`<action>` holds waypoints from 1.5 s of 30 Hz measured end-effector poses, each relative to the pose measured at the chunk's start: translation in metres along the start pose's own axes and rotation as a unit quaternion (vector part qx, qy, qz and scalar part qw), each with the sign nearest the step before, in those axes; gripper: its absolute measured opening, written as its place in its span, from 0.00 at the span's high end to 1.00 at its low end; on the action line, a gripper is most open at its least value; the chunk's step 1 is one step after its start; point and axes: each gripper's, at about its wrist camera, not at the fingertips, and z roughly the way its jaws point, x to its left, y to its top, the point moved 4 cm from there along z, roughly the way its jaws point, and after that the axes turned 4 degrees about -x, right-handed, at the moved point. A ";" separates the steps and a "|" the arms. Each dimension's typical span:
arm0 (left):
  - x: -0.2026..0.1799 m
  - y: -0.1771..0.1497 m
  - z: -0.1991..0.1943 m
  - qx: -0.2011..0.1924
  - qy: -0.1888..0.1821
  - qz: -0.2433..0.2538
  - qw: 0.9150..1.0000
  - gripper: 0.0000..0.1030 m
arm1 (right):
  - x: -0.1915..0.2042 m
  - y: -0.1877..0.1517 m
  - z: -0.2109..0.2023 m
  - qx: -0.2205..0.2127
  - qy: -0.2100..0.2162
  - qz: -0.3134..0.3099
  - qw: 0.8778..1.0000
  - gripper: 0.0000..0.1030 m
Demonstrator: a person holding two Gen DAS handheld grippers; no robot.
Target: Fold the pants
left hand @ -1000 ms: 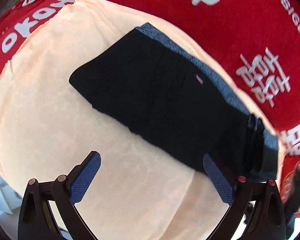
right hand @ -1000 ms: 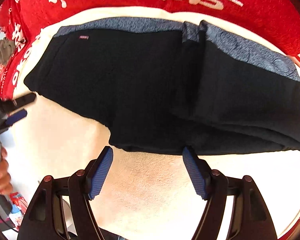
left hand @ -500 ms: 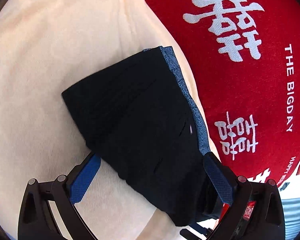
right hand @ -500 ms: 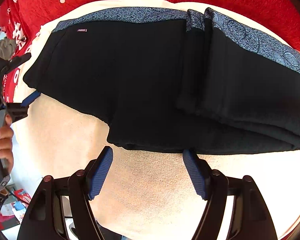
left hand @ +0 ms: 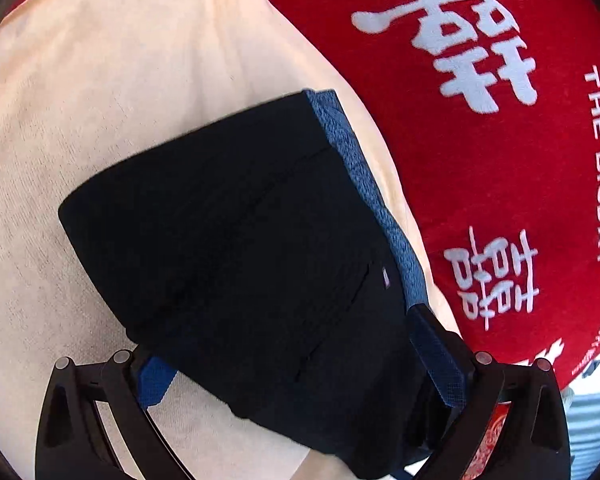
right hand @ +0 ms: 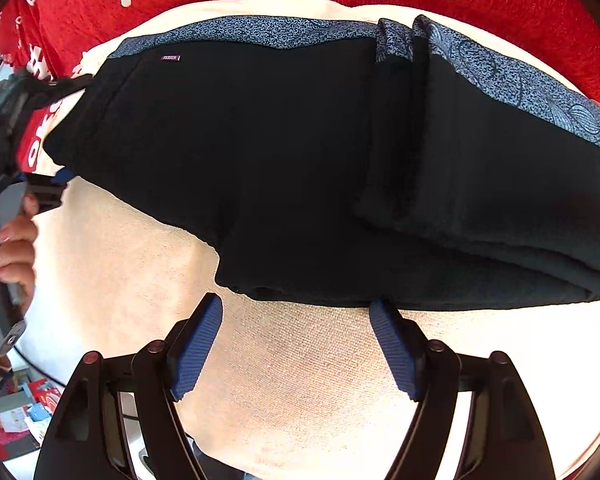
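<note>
My left gripper (left hand: pixel 296 364) slid further around the black pants (left hand: pixel 236 256) end, spread wide; right gripper (right hand: pixel 296 340) unchanged, spread, empty.

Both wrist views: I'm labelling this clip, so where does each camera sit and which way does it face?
Left wrist: on the left hand-held gripper, looking along the black pants from one end; its open fingers straddle the cloth.
Right wrist: on the right hand-held gripper, facing the pants' long edge; open fingers, plus the person's left hand at frame left.
Shared: the pants, cream towel, red blanket.
</note>
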 end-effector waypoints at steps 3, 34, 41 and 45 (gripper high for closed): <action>-0.006 0.000 0.000 -0.006 0.049 0.022 0.999 0.30 | -0.001 0.003 -0.008 0.002 0.011 0.006 1.000 0.23; -0.093 -0.060 -0.007 -0.099 0.234 0.429 0.867 0.66 | 0.265 0.202 0.068 0.262 0.038 -0.243 0.933 0.45; -0.127 -0.072 -0.019 -0.105 0.209 0.464 0.854 0.66 | 0.226 0.207 0.019 0.178 0.094 -0.208 0.957 0.82; -0.165 -0.091 -0.034 -0.115 0.181 0.497 0.841 0.66 | 0.188 0.209 -0.027 0.113 0.154 -0.152 0.970 0.82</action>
